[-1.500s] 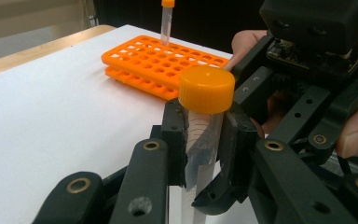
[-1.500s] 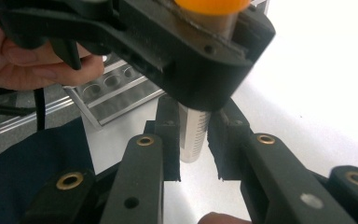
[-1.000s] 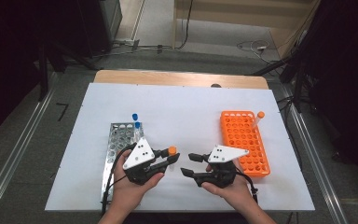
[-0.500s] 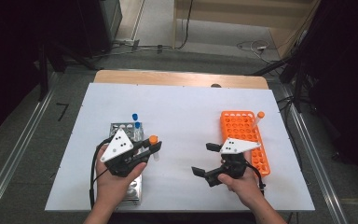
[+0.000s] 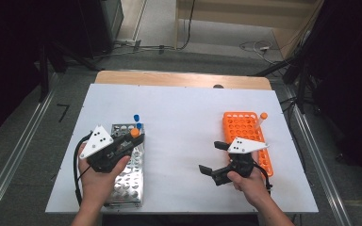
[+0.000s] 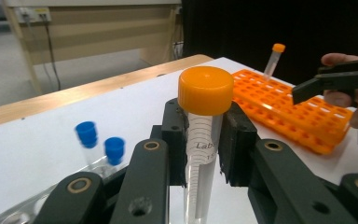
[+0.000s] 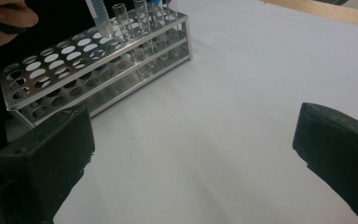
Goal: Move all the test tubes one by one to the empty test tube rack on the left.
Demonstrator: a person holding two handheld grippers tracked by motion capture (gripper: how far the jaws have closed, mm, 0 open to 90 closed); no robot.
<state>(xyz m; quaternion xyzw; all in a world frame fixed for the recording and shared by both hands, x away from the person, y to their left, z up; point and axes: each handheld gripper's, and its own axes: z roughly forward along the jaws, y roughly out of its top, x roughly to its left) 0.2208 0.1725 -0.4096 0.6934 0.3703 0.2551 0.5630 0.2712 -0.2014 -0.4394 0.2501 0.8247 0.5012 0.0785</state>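
Two racks [image 5: 128, 181] | 2 blue-capped tubes [image 5: 136, 118] | left tool [image 6: 204, 135] clamps orange-capped tube [image 6: 204, 140] | right tool [image 5: 215, 157] wide open, empty

Metal rack [image 7: 98, 70] is gleaming polished and reflective, while the orange rack [image 5: 247, 136] is looking like smooth moulded plastic. The tube [image 6: 200, 158] is showing clear glossy plastic under a smooth orange cap [image 6: 205, 90]. Desk [image 7: 242, 70] top is appearing matt white, edged in wood; the tongs' pads [image 7: 340, 156] are looking matt black, slightly rough.
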